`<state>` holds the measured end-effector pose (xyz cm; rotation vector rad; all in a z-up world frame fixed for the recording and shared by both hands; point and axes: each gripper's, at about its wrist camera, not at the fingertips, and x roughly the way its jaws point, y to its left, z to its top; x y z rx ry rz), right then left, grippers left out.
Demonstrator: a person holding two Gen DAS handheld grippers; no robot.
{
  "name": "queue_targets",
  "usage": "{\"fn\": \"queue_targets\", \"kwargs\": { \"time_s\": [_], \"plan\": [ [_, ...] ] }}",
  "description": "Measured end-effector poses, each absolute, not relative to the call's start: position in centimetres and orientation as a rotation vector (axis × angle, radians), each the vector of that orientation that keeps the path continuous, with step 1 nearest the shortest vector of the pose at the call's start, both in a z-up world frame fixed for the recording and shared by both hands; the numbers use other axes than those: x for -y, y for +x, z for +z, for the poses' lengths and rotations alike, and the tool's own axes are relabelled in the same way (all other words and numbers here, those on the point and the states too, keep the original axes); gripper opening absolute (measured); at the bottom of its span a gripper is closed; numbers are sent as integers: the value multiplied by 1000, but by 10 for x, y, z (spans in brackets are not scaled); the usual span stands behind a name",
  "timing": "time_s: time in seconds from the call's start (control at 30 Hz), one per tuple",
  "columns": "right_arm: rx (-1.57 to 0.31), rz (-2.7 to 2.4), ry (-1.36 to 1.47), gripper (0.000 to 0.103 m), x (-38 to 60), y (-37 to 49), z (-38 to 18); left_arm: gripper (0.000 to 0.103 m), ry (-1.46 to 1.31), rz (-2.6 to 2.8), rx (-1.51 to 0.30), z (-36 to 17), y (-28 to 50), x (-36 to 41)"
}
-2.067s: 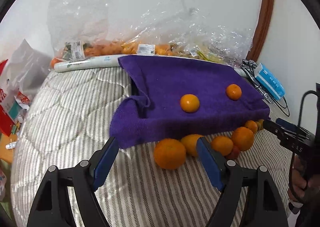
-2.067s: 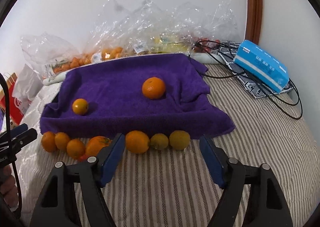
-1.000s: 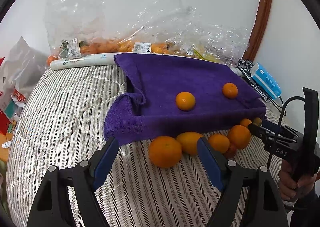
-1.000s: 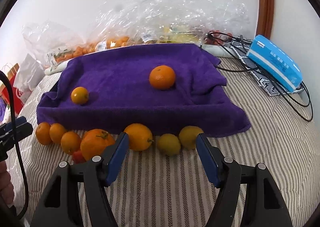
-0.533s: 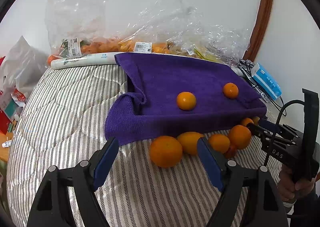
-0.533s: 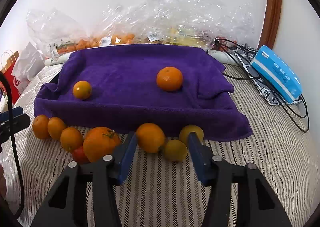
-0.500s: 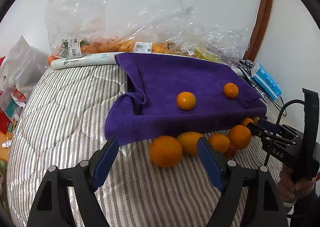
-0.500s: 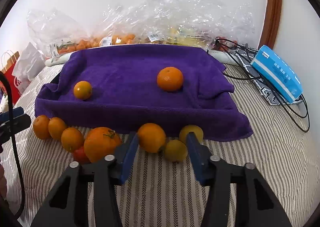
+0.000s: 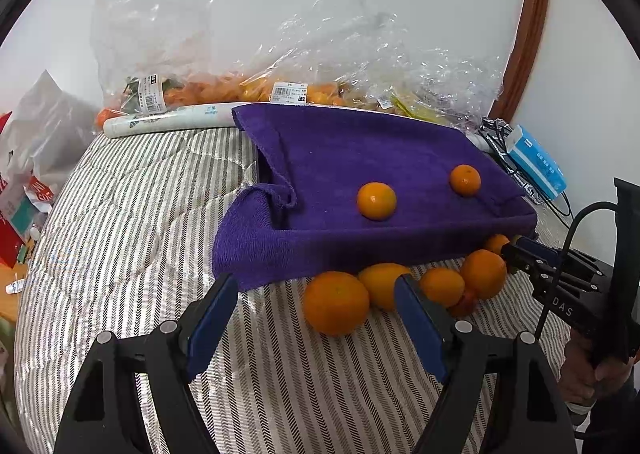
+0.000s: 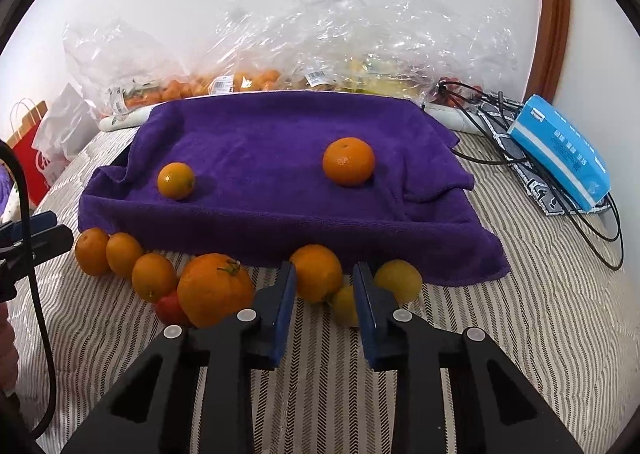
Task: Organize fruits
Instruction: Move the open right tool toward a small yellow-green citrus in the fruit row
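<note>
A purple towel [image 10: 280, 158] covers a raised tray on the striped bed; it also shows in the left wrist view [image 9: 360, 158]. Two oranges lie on it [image 10: 348, 161] [image 10: 176, 180]. A row of oranges and yellow fruit lies along its front edge. My right gripper [image 10: 325, 286] has its jaws narrowed around one orange [image 10: 317, 272] in that row; contact is unclear. A yellow fruit [image 10: 343, 304] sits just beside it. My left gripper [image 9: 316, 306] is open and empty, with a large orange [image 9: 335, 302] between its fingers' line of sight.
Clear plastic bags of fruit [image 10: 248, 82] lie against the wall behind the towel. A blue tissue pack [image 10: 560, 150] and black cables [image 10: 600, 222] lie at right. A red paper bag [image 10: 24, 146] stands at left. A small red fruit [image 10: 170, 308] sits under the big stemmed orange [image 10: 214, 290].
My right gripper has moved forward to the fruit row and its jaws have narrowed around an orange. The left gripper has barely moved.
</note>
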<state>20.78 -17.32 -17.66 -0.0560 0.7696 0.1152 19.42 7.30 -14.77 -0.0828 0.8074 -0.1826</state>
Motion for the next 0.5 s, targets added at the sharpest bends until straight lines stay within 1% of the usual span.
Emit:
{"fn": "queue_targets", "kwargs": {
  "time_s": [0.23,0.33,0.5],
  "plan": [
    [-772,107,-87,35,172,211,-178,79,-82,-181,-808,-148,194,-73],
    [-777,101,-88,40,173,213,-179,79,-82,-180,-810,-149,194,-74],
    [-793,99,-92,44,174,217,-182,79,-85,-173,-813,-149,195,-75]
  ]
}}
